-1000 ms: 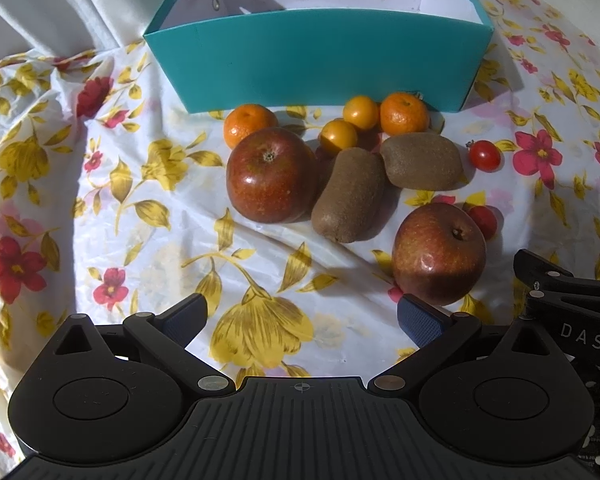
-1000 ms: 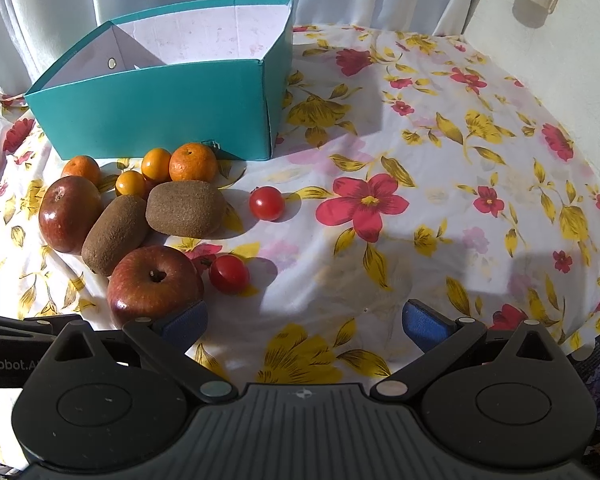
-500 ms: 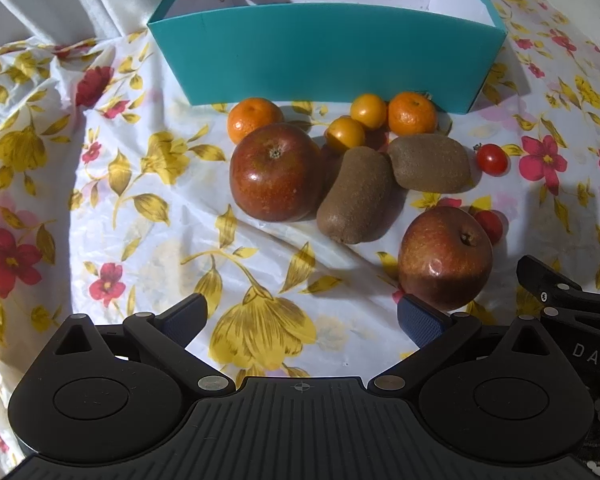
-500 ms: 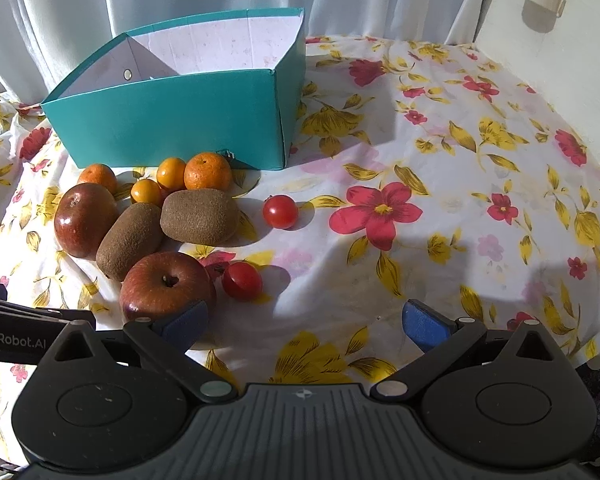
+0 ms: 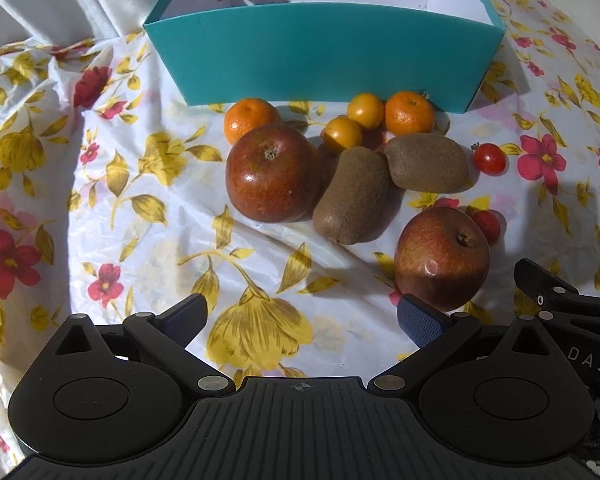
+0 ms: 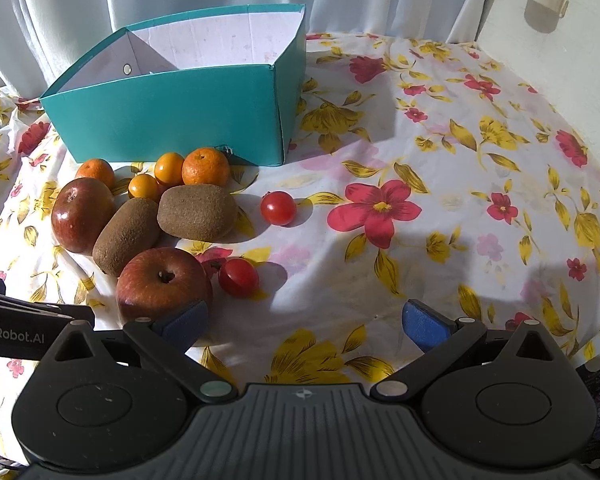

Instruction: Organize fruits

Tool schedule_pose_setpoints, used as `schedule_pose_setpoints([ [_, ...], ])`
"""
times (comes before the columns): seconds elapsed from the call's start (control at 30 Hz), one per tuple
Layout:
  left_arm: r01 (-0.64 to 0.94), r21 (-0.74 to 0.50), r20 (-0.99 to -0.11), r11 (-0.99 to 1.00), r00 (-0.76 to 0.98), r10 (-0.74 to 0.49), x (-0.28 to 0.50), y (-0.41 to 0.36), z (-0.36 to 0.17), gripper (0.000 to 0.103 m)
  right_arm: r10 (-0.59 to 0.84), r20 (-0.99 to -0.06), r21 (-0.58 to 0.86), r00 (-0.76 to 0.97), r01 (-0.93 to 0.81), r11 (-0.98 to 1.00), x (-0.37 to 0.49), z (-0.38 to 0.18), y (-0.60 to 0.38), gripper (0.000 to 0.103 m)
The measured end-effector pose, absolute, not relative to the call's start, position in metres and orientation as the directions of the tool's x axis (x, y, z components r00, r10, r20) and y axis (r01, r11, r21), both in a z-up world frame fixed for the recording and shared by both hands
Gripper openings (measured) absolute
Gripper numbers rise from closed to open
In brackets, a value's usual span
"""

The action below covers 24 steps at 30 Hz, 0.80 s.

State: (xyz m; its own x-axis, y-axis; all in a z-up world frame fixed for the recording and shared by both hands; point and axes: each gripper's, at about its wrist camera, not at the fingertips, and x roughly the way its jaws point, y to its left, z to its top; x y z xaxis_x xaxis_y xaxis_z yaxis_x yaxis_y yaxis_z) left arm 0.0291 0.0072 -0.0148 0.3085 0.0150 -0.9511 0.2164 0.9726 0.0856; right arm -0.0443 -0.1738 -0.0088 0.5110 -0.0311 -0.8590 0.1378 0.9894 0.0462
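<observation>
Fruits, from red glossy apples to brown fuzzy kiwis, lie on the floral cloth before the teal cardboard box. Both grippers, left and right, have crept closer, jaws spread and empty; nothing is sorted yet.

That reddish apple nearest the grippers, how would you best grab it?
Grip the reddish round apple across its widest middle, coming straight down from above: its stem dimple faces up, and the brown fuzzy kiwi and small red cherry tomato crowd its sides.
</observation>
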Motion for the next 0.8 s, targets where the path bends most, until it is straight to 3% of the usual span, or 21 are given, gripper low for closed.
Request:
schedule_pose_setpoints([
  [0.47, 0.212, 0.07, -0.953, 0.975, 0.301, 0.003, 0.028, 0.008, -0.015, 0.103, -0.013, -0.857, 0.062, 0.515, 0.129, 0.99, -0.046, -0.01, -0.176, 0.103],
  [0.7, 0.205, 0.045, -0.944, 0.978, 0.329, -0.025, 0.028, 0.012, -0.013, 0.103, 0.058, -0.731, 0.122, 0.68, 0.045, 0.992, -0.066, -0.006, -0.179, 0.103],
  [0.8, 0.203, 0.035, -0.935, 0.979, 0.353, -0.039, 0.028, 0.015, -0.013, 0.103, 0.101, -0.721, 0.132, 0.685, -0.008, 0.991, -0.07, -0.011, -0.178, 0.103],
])
